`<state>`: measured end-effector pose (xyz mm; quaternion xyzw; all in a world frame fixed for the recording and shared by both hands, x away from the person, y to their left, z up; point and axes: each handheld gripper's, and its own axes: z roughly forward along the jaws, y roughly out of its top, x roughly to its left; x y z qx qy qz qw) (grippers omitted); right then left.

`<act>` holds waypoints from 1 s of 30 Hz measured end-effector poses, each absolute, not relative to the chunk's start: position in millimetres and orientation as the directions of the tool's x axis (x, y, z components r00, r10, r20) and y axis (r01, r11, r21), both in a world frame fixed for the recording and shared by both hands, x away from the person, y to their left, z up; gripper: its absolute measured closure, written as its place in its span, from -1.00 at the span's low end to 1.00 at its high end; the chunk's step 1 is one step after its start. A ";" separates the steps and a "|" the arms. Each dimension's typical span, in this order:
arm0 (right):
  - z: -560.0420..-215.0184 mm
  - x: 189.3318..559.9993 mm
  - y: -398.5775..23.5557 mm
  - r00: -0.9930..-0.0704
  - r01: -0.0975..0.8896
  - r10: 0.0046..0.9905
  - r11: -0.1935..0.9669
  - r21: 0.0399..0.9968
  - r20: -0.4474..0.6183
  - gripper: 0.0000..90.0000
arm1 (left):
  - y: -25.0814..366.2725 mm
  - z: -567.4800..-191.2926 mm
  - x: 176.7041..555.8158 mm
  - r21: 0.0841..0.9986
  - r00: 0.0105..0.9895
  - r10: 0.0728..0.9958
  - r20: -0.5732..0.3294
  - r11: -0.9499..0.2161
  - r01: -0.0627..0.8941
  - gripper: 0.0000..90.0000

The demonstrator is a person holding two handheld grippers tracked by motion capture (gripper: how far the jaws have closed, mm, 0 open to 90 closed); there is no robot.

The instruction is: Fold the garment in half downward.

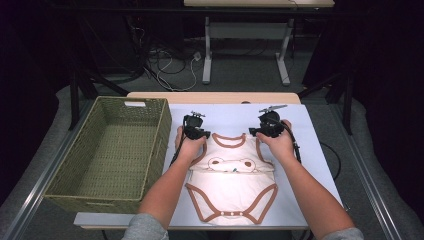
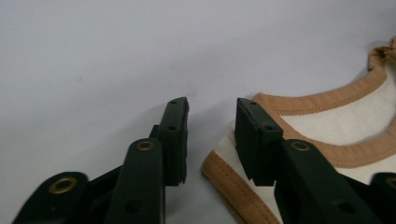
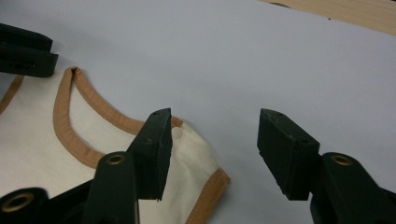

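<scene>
A cream baby bodysuit (image 1: 232,185) with brown trim and a bear face lies flat on a white sheet (image 1: 312,150), neck away from the person. My left gripper (image 1: 196,131) is at its left shoulder. In the left gripper view the jaws (image 2: 210,133) stand apart, the brown-edged shoulder corner (image 2: 219,170) between them and the right-hand jaw over the fabric without pinching. My right gripper (image 1: 267,129) is at the other shoulder. Its jaws (image 3: 215,149) are wide apart, one over the shoulder tab (image 3: 196,163), the other over bare sheet.
A large woven basket (image 1: 90,202) with nothing in it stands left of the sheet, close to the left forearm. The wooden table edge (image 1: 210,97) runs behind the sheet. White sheet extends beyond and to the right of the garment. Table legs and cables lie on the floor farther back.
</scene>
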<state>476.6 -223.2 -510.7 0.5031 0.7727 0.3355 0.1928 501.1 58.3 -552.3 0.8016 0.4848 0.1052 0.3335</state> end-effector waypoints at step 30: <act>-540.2 488.1 -227.5 -0.444 0.711 0.895 0.324 0.624 0.041 0.29 | 52.9 -542.4 489.8 0.614 0.524 0.844 -0.112 -0.356 0.705 0.98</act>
